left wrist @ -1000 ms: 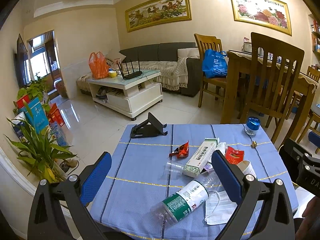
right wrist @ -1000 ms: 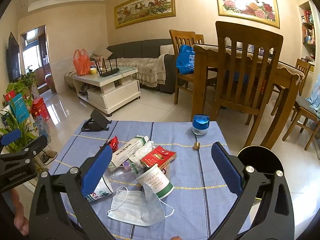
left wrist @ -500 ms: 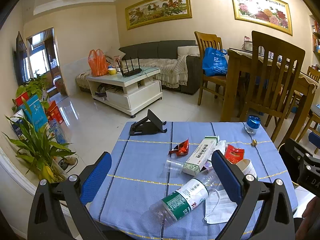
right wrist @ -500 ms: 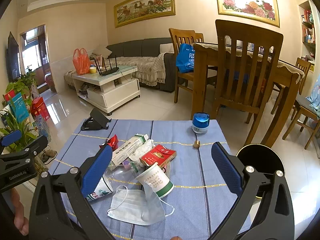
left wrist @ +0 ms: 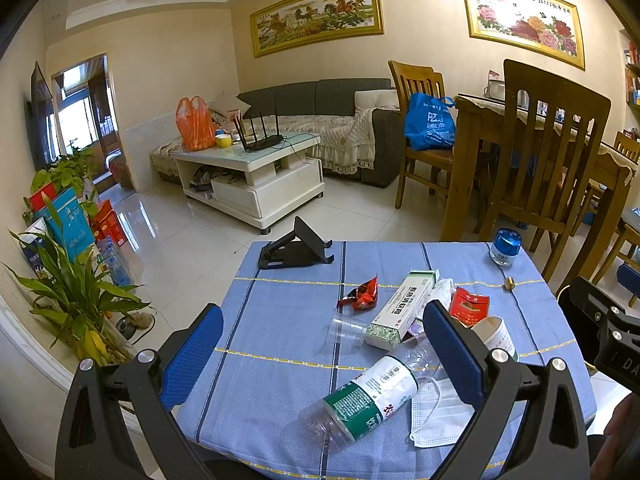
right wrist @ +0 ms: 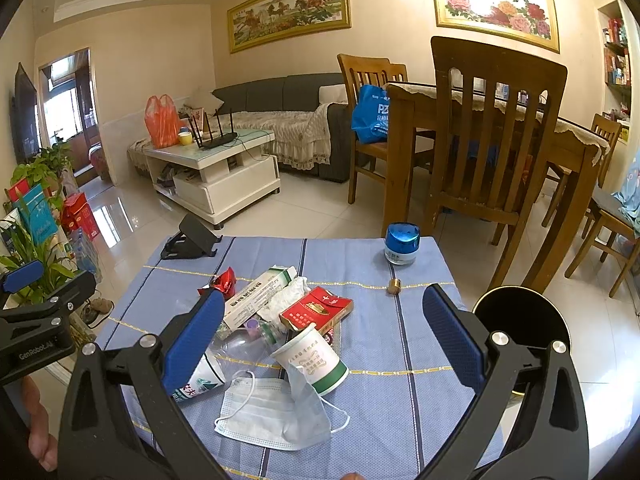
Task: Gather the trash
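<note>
Trash lies on a small table with a blue cloth: an empty plastic bottle on its side, a face mask, a paper cup tipped over, a red cigarette pack, a white-green carton, a red wrapper and a clear plastic cup. My left gripper is open and empty above the table's near edge, with the bottle between its fingers in view. My right gripper is open and empty above the mask and cup. A black bin stands right of the table.
A black phone stand sits at the table's far left, a blue-lidded jar and a small brass piece at the far right. Wooden chairs and a dining table stand behind. Potted plants line the left.
Both grippers have drifted very slightly; the table items sit a touch lower in view. Nothing was taken hold of or moved.
</note>
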The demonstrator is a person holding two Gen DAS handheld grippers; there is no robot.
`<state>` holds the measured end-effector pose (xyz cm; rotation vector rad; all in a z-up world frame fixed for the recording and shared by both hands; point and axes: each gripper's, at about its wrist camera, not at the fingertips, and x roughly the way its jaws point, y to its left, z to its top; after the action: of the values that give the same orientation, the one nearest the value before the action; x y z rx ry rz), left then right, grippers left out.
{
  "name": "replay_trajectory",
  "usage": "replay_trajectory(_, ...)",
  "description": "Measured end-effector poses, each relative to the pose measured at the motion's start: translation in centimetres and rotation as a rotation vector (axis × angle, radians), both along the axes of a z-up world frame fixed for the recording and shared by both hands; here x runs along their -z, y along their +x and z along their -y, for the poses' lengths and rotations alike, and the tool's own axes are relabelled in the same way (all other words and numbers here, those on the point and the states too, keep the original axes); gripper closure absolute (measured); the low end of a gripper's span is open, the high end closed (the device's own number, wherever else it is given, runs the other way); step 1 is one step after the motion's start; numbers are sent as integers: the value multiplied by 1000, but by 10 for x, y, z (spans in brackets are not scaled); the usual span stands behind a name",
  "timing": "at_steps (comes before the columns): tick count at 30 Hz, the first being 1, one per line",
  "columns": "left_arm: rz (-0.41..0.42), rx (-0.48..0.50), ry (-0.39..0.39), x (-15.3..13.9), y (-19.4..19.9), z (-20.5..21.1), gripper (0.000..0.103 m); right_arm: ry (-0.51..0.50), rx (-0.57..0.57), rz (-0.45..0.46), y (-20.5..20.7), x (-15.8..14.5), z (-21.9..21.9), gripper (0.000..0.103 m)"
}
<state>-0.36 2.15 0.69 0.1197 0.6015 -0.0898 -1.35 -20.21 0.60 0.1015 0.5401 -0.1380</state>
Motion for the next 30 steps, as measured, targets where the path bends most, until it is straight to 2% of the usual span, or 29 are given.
replay_trajectory(16,-9,5,-7,5,0,-1,6,-4,-5,-6,-2,2,-3,5)
replay_trajectory(20,-34,10,-23,13,2,-8,6,1,-57,-11,-3,5,-9,5)
replay_trajectory(23,-82,5,-40,24,11,-23,6,35,-184,-62,6,15,-23,5)
replay_trajectory(25,-136,-21,-47,42,20,-43,6,78,-335,-115,17,28,-37,5)
replay_trajectory(27,-193,-58,-49,62,29,-68,6,15,-478,-126,21,39,-57,5)
replay_trajectory(28,-227,-86,-49,75,34,-84,6,-48,-542,-141,23,46,-70,5)
replay_trajectory(30,-280,-140,-52,97,39,-113,6,-124,-656,-205,31,64,-93,5)
